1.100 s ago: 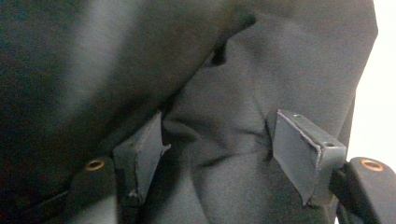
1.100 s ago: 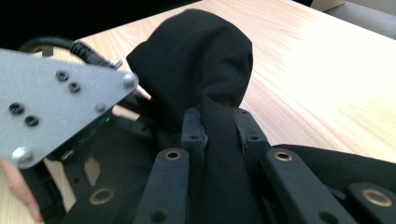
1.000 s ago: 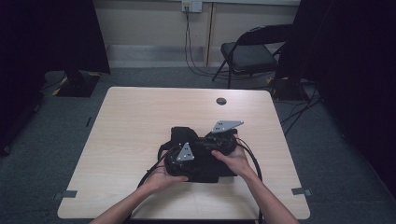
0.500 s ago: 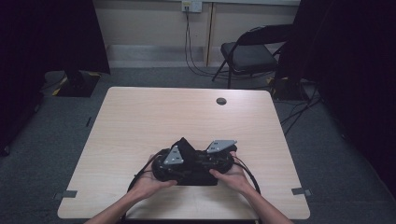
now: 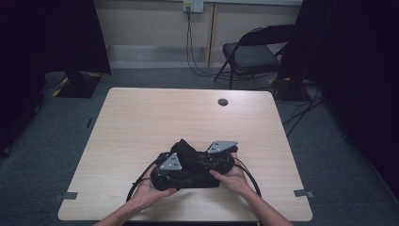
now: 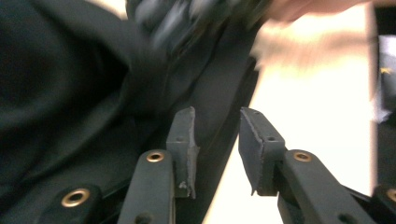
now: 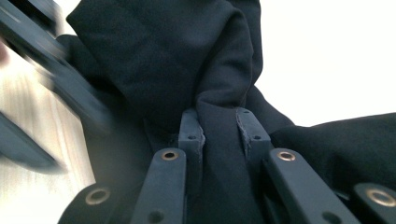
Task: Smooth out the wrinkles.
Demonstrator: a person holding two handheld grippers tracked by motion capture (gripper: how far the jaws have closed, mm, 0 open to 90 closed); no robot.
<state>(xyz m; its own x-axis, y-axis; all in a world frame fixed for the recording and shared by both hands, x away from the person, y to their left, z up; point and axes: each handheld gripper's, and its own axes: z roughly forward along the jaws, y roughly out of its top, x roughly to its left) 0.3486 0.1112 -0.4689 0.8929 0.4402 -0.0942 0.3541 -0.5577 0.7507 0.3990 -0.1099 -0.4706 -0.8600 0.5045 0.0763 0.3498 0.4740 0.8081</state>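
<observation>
A black cloth [image 5: 188,157] lies bunched on the table [image 5: 141,122], at about 6 o'clock from the table's middle and near the person's edge. In the high view both grippers meet over it: the left gripper [image 5: 171,167] sits at the cloth's 8 o'clock, the right gripper [image 5: 219,155] at its 3 o'clock, each under a grey plate. The left hand [image 5: 150,186] and the right hand [image 5: 233,174] come in from 6 o'clock and hold the gripper bodies. In the right gripper view, the right gripper [image 7: 219,133] is clamped on a fold of the cloth [image 7: 187,70]; the fold fills the gap between the pads and rises toward 12 o'clock. In the left gripper view, the left gripper [image 6: 217,135] has its jaws parted, and they have just been closing; an edge of the cloth [image 6: 93,93] runs up between them, against the pad at 9 o'clock, while the pad at 3 o'clock stands clear of it with bright table showing beside it. That view is blurred toward 12 o'clock. A dark round cap [image 5: 223,101] sits in the table at 12 o'clock, well apart from the cloth. A folding chair [image 5: 249,54] stands beyond the table at 1 o'clock.
</observation>
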